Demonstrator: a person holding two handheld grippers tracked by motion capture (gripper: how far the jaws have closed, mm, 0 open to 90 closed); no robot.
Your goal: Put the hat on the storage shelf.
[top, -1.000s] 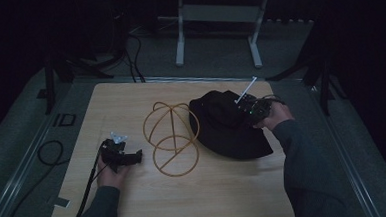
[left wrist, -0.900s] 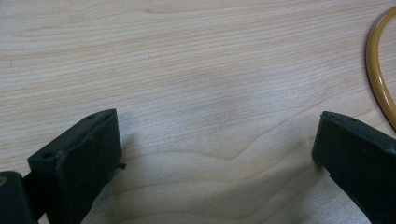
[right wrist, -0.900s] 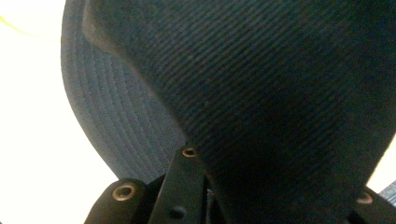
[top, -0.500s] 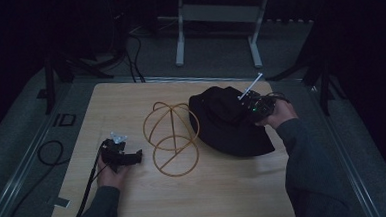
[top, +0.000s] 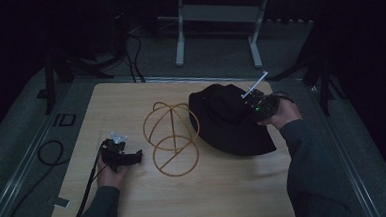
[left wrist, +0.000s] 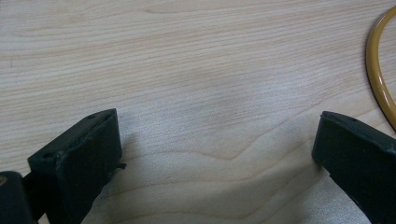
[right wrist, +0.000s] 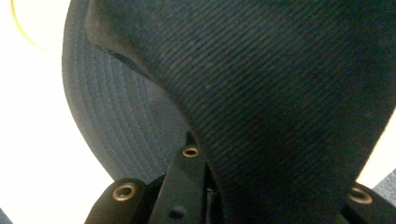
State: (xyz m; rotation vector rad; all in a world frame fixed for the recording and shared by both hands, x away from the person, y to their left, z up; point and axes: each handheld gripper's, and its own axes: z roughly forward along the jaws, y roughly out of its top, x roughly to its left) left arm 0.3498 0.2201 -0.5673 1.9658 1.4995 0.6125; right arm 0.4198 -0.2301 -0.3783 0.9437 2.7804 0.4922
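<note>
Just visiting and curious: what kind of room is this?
Probably a lab or recording studio: a lone wooden table on grey carpet, cables across the floor, a metal stand behind, dark surroundings.

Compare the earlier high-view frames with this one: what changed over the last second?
The right gripper, shut on the crown of the black hat, has lifted and bunched the fabric a little; the hat looks slightly more gathered toward the hand. The grip itself stayed as it was. The left gripper stayed resting on the table, jaws open, and the wire stand has not moved.
</note>
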